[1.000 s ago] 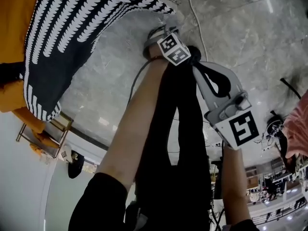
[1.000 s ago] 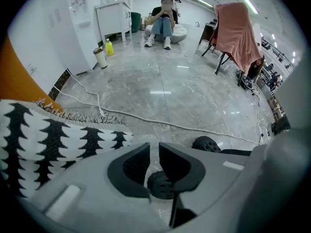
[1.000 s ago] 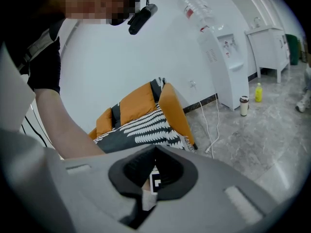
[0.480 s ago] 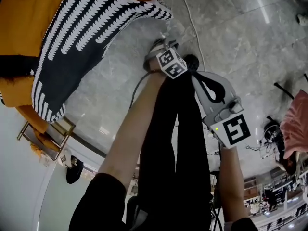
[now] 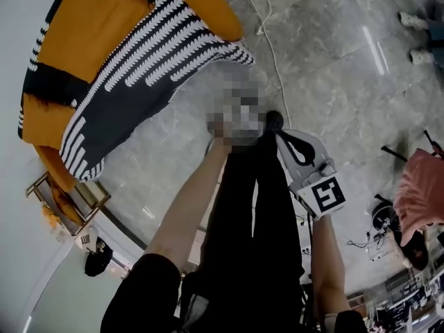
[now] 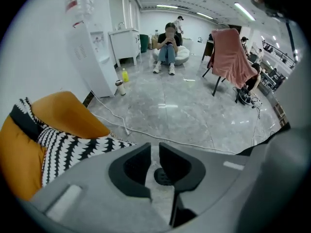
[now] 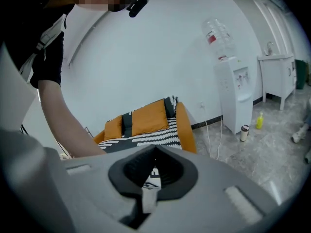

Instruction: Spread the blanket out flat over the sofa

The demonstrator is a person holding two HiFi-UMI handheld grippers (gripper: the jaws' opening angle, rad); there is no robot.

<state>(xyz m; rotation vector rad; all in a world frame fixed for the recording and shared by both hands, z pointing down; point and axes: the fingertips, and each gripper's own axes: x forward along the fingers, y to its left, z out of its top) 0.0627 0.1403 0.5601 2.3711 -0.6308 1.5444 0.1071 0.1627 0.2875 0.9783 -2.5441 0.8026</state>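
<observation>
**Blanket's on the sofa, both grippers just hanging there**

From where I'm standing, the blanket [image 5: 139,75] is on the sofa [image 5: 90,26], at roughly 10 o'clock from the person. It lies across the seat, and one end spills over the front edge toward the floor at about 11 o'clock. The orange back cushions are bare. To me it looks mostly spread, though that hanging end may want a tug.

Neither gripper has hold of anything. The left gripper [image 6: 152,149] has its jaws pinched almost together, and only floor shows through the thin slit between them. The right gripper [image 7: 154,152] has its jaw tips meeting with no cloth in them. Both hang low by the person's legs [image 5: 250,214], well apart from the blanket. My guess is that's just a resting pose, since there's nothing to carry.

Stuff around:
- A white cable [image 5: 274,54] snakes over the floor at 12 o'clock, passing just beside the sofa corner. It's the one thing I'd watch my feet around on the way back in.
- A water dispenser [image 6: 95,47] stands against the wall near the sofa, with a yellow bottle [image 6: 125,75] and a cup [image 6: 118,87] on the floor near it.
- A chair with a pink cloth [image 5: 420,193] is out at 3 o'clock, well clear.
- Someone [image 6: 167,42] is sitting far across the room, nowhere near.
</observation>
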